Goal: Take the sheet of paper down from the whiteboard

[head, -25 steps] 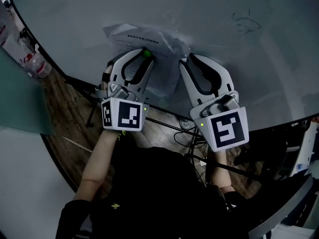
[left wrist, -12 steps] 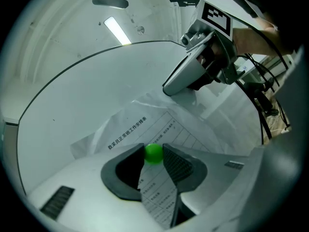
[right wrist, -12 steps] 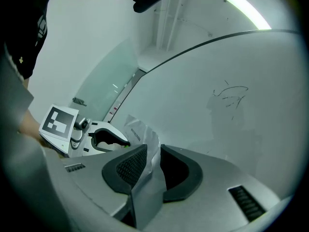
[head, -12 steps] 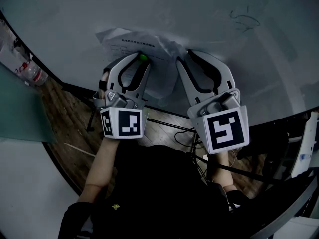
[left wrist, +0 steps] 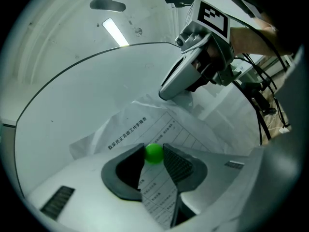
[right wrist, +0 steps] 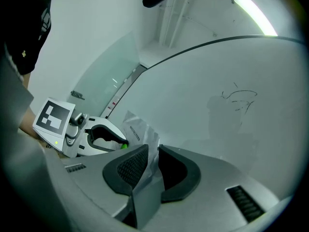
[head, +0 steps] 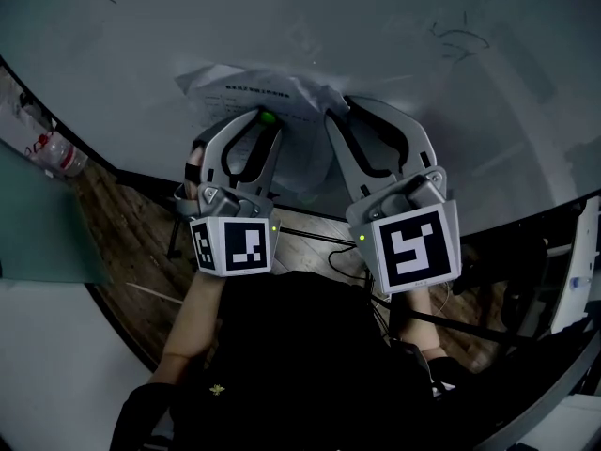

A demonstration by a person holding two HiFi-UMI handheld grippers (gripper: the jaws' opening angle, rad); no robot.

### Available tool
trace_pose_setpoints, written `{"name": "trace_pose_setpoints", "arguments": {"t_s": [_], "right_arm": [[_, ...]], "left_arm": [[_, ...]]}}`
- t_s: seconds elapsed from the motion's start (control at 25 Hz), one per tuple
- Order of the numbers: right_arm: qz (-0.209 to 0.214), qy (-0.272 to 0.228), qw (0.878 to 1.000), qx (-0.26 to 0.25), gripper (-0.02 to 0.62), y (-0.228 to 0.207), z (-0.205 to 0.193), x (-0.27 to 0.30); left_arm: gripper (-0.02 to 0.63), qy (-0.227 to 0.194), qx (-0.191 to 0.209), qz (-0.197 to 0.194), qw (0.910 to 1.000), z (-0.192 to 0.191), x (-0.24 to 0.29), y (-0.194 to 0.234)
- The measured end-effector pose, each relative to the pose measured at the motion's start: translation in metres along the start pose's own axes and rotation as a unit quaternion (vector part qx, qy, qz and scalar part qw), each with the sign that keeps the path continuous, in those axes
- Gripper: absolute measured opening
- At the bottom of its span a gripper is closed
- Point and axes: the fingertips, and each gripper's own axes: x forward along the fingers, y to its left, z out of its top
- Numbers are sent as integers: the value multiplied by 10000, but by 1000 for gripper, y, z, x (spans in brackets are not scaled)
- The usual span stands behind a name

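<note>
A crumpled printed sheet of paper [head: 282, 92] hangs on the whiteboard [head: 394, 36] under a small green magnet [head: 268, 116]. My left gripper [head: 266, 118] points at the board, and its tips are shut on the green magnet [left wrist: 154, 153], with the sheet [left wrist: 130, 129] running down between the pads. My right gripper [head: 338, 111] stands just to the right. Its jaws have just been closing and now pinch the sheet's crumpled right edge [right wrist: 145, 139] between the pads. In the right gripper view the left gripper [right wrist: 123, 144] shows at the lower left.
A dark scribble [head: 455, 31] marks the board's upper right. Below the board's dark lower edge lie a wooden floor with black cables [head: 329, 242]. A plastic bottle [head: 56, 153] and a green panel [head: 38, 224] stand at the left.
My right gripper has slid a little left along the board onto the sheet's right edge. The left gripper has stayed on the green magnet.
</note>
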Motion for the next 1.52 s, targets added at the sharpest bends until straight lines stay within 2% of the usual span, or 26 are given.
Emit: {"name": "trace_pose_setpoints", "arguments": {"t_s": [0.12, 0.48, 1.24, 1.36, 1.52], "right_arm": [[-104, 66, 9998, -134, 54, -2, 0, 0], [-239, 138, 9990, -349, 25, -5, -1, 2], [-103, 26, 9999, -114, 20, -6, -4, -2], [-75, 12, 9999, -86, 18, -6, -4, -2], [-29, 4, 9999, -113, 18, -5, -4, -3]], "left_arm": [[126, -4, -18, -46, 10000, 0, -1, 0], [124, 2, -69, -135, 9999, -1, -1, 0], [124, -46, -281, -266, 9992, 0, -5, -4], [124, -113, -468, -314, 9983, 4, -9, -3], [124, -312, -943, -303, 9946, 14, -19, 6]]}}
